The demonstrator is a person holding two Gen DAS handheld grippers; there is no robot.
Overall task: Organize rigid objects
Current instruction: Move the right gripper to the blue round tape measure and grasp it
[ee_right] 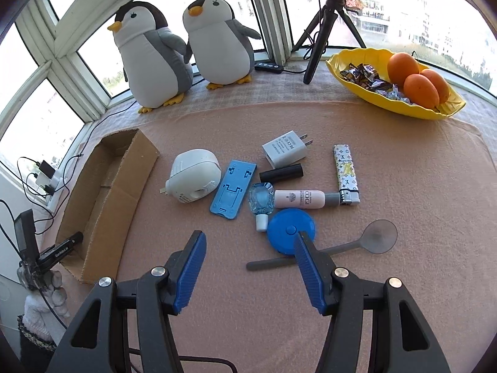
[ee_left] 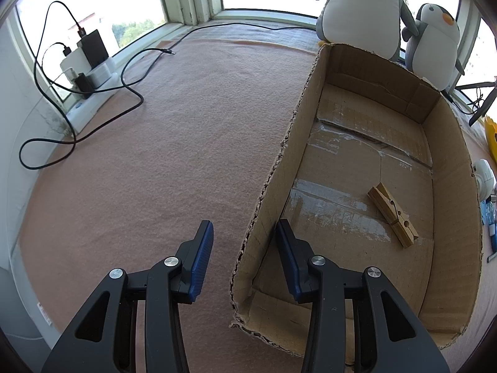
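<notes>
In the left wrist view an open cardboard box (ee_left: 450,186) lies on the pink cloth with a wooden clothespin (ee_left: 393,214) on its floor. My left gripper (ee_left: 245,233) is open and empty, straddling the box's near left wall. In the right wrist view my right gripper (ee_right: 250,239) is open and empty, just short of a pile: a blue round disc (ee_right: 287,230), grey spoon (ee_right: 357,244), blue phone stand (ee_right: 233,188), small blue bottle (ee_right: 261,202), pink tube (ee_right: 303,199), lighter (ee_right: 345,174), black cylinder (ee_right: 281,172), white charger (ee_right: 284,149) and white rounded device (ee_right: 192,174). The box (ee_right: 124,186) lies to the left.
Two plush penguins (ee_right: 155,59) stand at the back by the windows. A yellow bowl (ee_right: 357,77) holds oranges and sweets at back right. A black tripod (ee_right: 323,31) stands behind it. Cables (ee_left: 93,118) and chargers lie at the cloth's left edge.
</notes>
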